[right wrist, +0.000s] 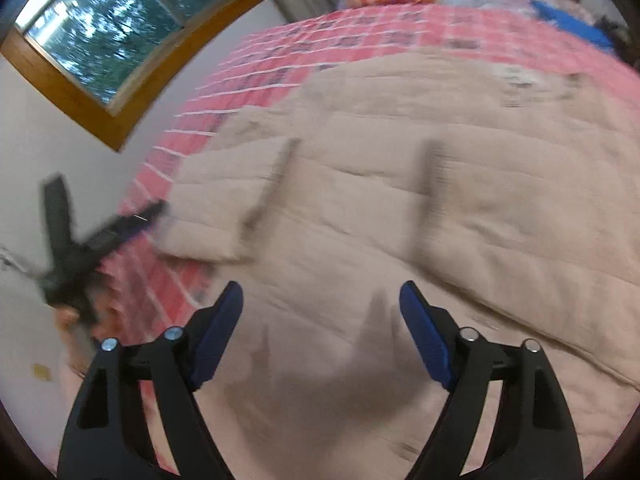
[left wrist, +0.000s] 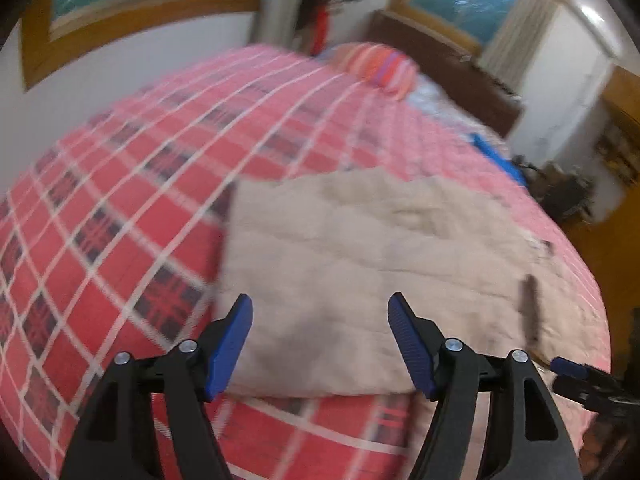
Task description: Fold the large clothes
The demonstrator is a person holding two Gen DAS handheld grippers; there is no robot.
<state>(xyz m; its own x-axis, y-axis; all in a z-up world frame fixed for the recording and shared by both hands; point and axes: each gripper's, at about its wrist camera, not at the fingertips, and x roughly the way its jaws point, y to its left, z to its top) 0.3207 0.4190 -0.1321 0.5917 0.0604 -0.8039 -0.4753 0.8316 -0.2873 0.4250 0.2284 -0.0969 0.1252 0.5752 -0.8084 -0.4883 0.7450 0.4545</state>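
Note:
A large beige garment (left wrist: 360, 272) lies flattened on a bed with a red plaid cover (left wrist: 120, 184). My left gripper (left wrist: 320, 312) hovers open above the garment's near left edge, nothing between its blue pads. In the right wrist view the same beige garment (right wrist: 400, 200) fills most of the frame, with dark strips like loops or pocket edges on it. My right gripper (right wrist: 320, 300) stands open just above the cloth and casts a shadow on it. The other gripper (right wrist: 80, 240) shows blurred at the left, off the bed's edge. Both views are blurred by motion.
A striped orange pillow (left wrist: 380, 66) lies at the bed's far end, with a blue item (left wrist: 496, 156) at the right edge. Windows with wooden frames (left wrist: 140, 8) line the wall. Dark clutter (left wrist: 568, 196) and wooden furniture stand to the right of the bed.

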